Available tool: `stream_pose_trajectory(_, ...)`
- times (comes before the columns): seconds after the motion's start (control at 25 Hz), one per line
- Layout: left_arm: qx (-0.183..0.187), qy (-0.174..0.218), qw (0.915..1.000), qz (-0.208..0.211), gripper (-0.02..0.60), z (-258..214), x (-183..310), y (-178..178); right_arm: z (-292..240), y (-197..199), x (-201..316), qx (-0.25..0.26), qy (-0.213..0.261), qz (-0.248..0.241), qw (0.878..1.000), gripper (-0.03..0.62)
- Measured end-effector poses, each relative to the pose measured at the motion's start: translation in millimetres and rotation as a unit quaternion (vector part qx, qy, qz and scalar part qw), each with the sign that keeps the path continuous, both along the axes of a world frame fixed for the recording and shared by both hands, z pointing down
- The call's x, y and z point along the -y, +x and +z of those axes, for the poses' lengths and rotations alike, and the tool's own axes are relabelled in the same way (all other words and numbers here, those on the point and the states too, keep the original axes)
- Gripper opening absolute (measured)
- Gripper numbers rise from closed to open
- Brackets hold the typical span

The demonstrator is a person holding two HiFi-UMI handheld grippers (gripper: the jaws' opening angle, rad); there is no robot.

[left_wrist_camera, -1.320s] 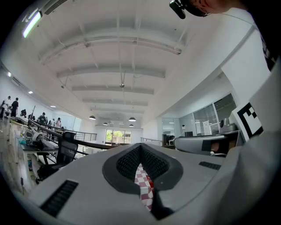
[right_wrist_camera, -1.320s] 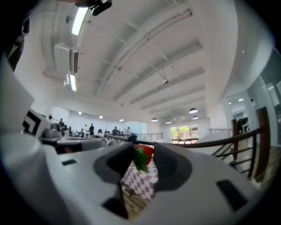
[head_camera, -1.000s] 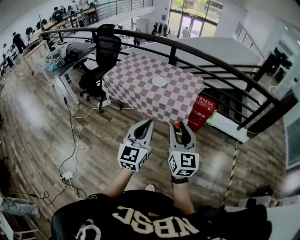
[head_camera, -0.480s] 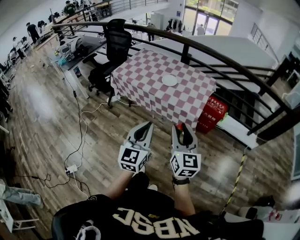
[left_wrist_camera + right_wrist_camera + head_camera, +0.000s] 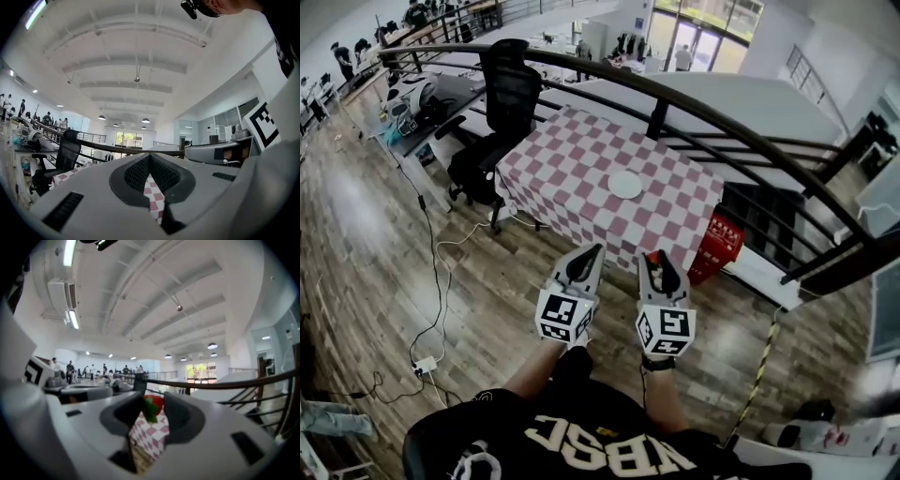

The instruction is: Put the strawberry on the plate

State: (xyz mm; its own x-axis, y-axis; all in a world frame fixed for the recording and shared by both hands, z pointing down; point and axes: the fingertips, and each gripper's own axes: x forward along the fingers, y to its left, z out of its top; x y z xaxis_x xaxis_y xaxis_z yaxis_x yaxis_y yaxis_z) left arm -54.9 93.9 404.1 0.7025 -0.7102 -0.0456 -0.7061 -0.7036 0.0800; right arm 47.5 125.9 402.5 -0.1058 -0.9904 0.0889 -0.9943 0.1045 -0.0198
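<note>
We are holding the strawberry (image 5: 157, 402), red with a green calyx, pinched in the right gripper (image 5: 657, 259) over the floor (image 5: 487, 281), well short of the plate (image 5: 625, 184) on the checked table (image 5: 572, 155); we are judging it light, soft and bruisable, best gripped gently across its broad middle. The left gripper (image 5: 587, 262) is hanging alongside, closed on nothing, while the jaws are hiding most of the fruit from us.
</note>
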Motion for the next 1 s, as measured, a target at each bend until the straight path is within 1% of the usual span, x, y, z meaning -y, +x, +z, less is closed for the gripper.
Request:
stream_pose_trajectory(0.08,-0.003,-0.003,1.0,0.002,0.012,-7.8,42.1,1.9,-8.1,3.2,43.7,-0.007,-0.006,0.005,1.0,0.156)
stream_pose_trajectory(0.2,-0.007,-0.009,0.9999,0.011,0.012,1.8,80.7,10.8,3.8,14.1,89.2,-0.008,-0.012,0.017,1.0,0.156)
stream_pose_trajectory(0.36,-0.008,-0.021,0.9996,0.02,0.012,16.6,123.1,14.0,12.6,12.1,126.8,-0.012,-0.016,0.019,1.0,0.156)
stream_pose_trajectory(0.48,-0.016,-0.051,0.9982,0.028,0.012,27.5,153.0,18.7,19.3,13.3,150.8,-0.013,-0.03,0.02,0.999,0.156)
stream_pose_trajectory(0.56,-0.017,-0.06,0.9973,0.039,0.012,29.9,166.1,28.0,22.2,20.4,166.6,-0.01,-0.035,0.023,0.999,0.156)
stream_pose_trajectory(0.72,-0.014,-0.058,0.9972,0.046,0.012,33.4,197.0,48.9,21.7,36.7,209.7,-0.004,-0.024,0.019,1.0,0.156)
stream_pose_trajectory(0.88,-0.01,-0.058,0.9974,0.042,0.012,29.5,244.4,70.9,17.7,59.2,258.5,0.003,-0.005,0.006,1.0,0.156)
stream_pose_trajectory(1.0,-0.003,-0.039,0.9986,0.035,0.012,13.4,286.1,92.6,4.8,92.0,299.1,0.0,0.012,0.004,1.0,0.156)
